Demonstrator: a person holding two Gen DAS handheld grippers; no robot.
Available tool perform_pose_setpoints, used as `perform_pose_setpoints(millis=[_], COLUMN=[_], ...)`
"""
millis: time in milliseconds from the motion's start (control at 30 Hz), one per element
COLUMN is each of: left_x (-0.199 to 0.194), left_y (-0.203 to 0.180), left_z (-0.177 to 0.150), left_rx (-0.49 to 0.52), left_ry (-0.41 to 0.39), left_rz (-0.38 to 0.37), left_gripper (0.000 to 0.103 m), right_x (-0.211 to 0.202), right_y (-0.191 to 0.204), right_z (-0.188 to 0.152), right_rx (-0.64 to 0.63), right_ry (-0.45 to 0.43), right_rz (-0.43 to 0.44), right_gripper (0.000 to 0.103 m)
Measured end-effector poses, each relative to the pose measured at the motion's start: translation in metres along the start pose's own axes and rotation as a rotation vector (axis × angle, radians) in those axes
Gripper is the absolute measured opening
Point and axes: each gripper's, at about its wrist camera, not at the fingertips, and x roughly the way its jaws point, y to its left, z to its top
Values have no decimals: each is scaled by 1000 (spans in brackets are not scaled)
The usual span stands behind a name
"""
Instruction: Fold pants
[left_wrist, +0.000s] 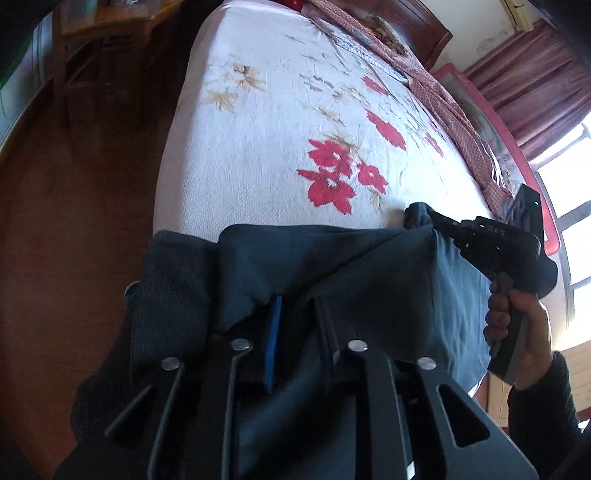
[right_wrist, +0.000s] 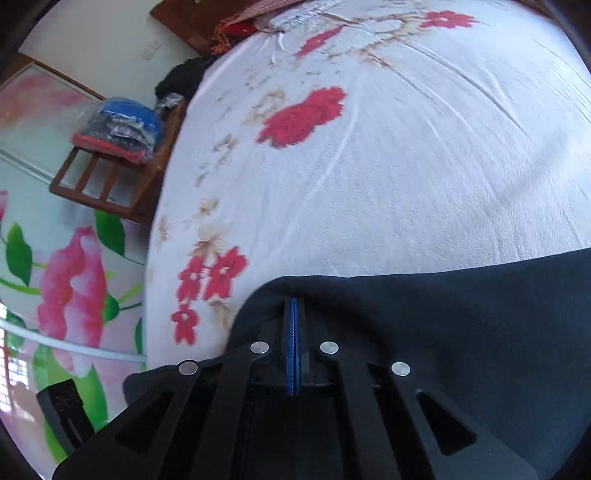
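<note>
Between both tongs hangs a stretch of dark pants (left_wrist: 325, 258) over the floral bed (left_wrist: 280, 140): left tongs (left_wrist: 295, 306) clamped on bunched fabric, right tongs (right_wrist: 293, 306) pinched tight on the opposite edge, cloth draped over its fingers.

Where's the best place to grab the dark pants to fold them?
Probably right where they are gripped now: along the top edge of the pants, one corner each. The right gripper pinches the right corner, the left gripper the edge nearer, coming from the bed's near side.
</note>
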Motion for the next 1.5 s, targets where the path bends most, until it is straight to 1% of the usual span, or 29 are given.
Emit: perform_pose_setpoints(millis=[33,67,100,133,167,200,233,300,333,367,433,500,533,600,667,733,833,867,900,933,967,1000,1033,1200,1267,1300,1367,1433,1500], left_x=[-8,-21,-30,-31,-26,-19,-3,32,43,42,41,32,23,3,-4,7,33,39,43,49,51,53,55,56,54,53,51,50,51], left_y=[-8,-20,-31,-44,-54,-60,-63,-56,-53,-57,-67,-70,-69,-67,-71,-72,-73,-73,-73,-73,-71,-69,-67,-65,-67,-66,-65,-62,-61], left_z=[2,5,8,14,22,26,30,22,14,5,-7,-5,1,17,40,63,77,76,73,70,65,62,59,54,54,55,56,57,57], left_rx=[21,57,89,131,157,172,179,149,183,249,332,336,303,238,208,170,120,108,106,104,94,88,82,62,69,72,68,59,60], left_ry=[-37,-103,-162,-185,-173,-147,-85,62,79,39,47,53,37,-28,-64,-38,40,54,65,71,73,73,78,86,91,88,86,86,87], left_rz=[16,16,-1,-18,-22,-37,-61,-39,-20,-4,64,94,77,-40,-93,-134,-199,-180,-171,-172,-167,-166,-163,-162,-162,-160,-166,-157,-164], left_gripper=[59,86,93,93,94,94,94,94,93,93,93,94,94,94,97,97,97,97,97,97,97,97,97,97,97,97,97,97,97], right_x=[-3,-1,9,22,39,52,60,62,61,58,45,25,12,-9,-24,-42,-71,-79,-86,-91,-94,-94,-94,-76,-67,-64,-59,-55,-53], right_y=[5,11,20,28,31,30,26,16,12,13,25,29,30,31,33,32,25,23,18,9,-3,-14,-23,-47,-54,-55,-58,-58,-60], right_z=[1,3,5,5,3,-3,-7,-8,-6,-4,-1,-2,-8,-29,-65,-100,-137,-146,-155,-165,-175,-185,-194,-211,-213,-213,-213,-210,-205], right_rx=[-1,-10,-26,-44,-57,-69,-88,-61,-12,-4,-48,-17,-13,-8,-37,-132,-195,-196,-178,-110,-6,93,168,413,495,508,521,550,568], right_ry=[-2,14,44,92,162,210,209,158,145,111,42,32,42,92,185,237,252,255,263,282,304,322,322,289,276,269,277,270,257], right_rz=[43,79,93,80,40,-33,-60,-16,1,4,-32,68,93,154,148,64,29,15,21,44,84,130,167,315,329,348,316,343,330], right_gripper=[0,0,0,0,0,0,0,0,0,0,0,0,0,2,2,2,2,2,2,5,24,35,41,41,41,41,41,41,41])
